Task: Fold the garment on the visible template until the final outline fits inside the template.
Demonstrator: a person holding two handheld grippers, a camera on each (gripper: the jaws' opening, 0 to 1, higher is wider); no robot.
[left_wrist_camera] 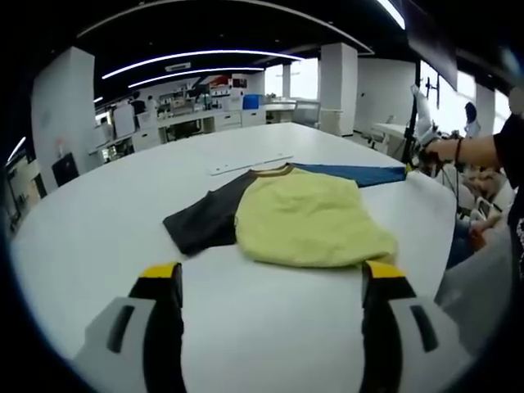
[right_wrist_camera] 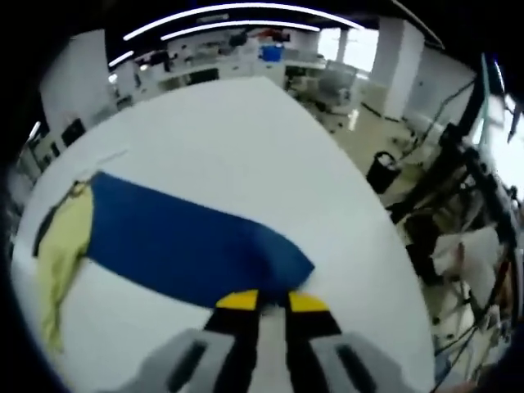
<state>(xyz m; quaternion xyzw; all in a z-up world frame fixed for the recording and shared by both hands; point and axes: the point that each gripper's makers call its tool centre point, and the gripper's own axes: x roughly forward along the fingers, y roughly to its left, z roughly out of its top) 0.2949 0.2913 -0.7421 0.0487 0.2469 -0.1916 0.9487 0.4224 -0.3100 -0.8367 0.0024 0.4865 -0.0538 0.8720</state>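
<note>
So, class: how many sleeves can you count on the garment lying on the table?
2. The black sleeve lies spread flat on the white table, beside the yellow body. The blue sleeve stretches out the other way, its end pinched in the right gripper.

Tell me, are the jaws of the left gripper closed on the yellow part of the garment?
No. The left gripper stands open above the bare table, short of the garment.

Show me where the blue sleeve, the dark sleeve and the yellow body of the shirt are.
blue sleeve (right_wrist_camera: 188,246), right gripper view, middle of sleeve
dark sleeve (left_wrist_camera: 205,221), left gripper view, middle of sleeve
yellow body (left_wrist_camera: 307,217), left gripper view, centre of folded cloth
</note>
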